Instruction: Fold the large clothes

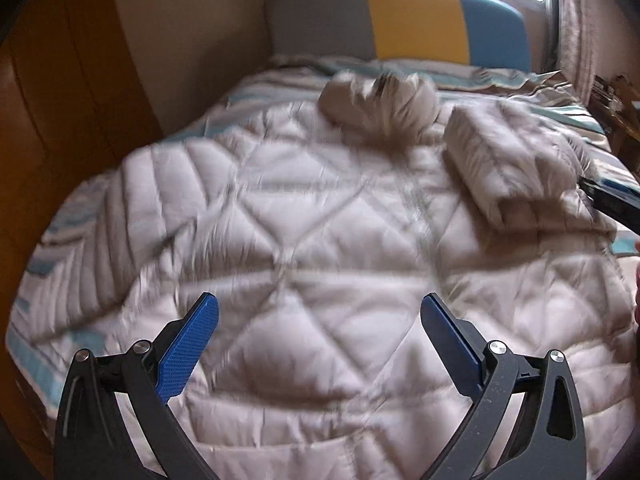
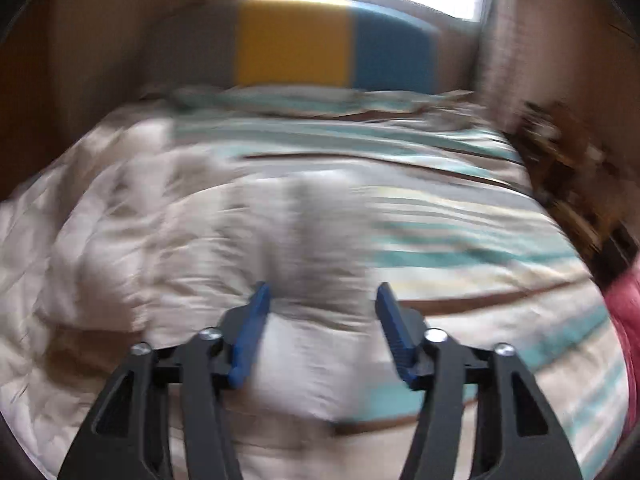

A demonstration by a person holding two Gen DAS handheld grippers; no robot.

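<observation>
Only in the left wrist view is the whole quilted coat [image 1: 304, 216] seen, spread flat on the striped bed [image 1: 36, 344], with its fur-trimmed hood [image 1: 380, 100] toward the headboard [image 1: 400, 20] and one sleeve [image 1: 508, 160] folded inward across the body. The right wrist view is heavily blurred; there the coat [image 2: 120, 240] is shown at the left and bare striped bedding [image 2: 460, 208] at the right. One coat is counted, pale beige with diamond stitching. The left gripper [image 1: 320, 320] is held wide open above it; the right gripper [image 2: 322, 300] is parted too, over a blurred sleeve end [image 2: 312, 232].
</observation>
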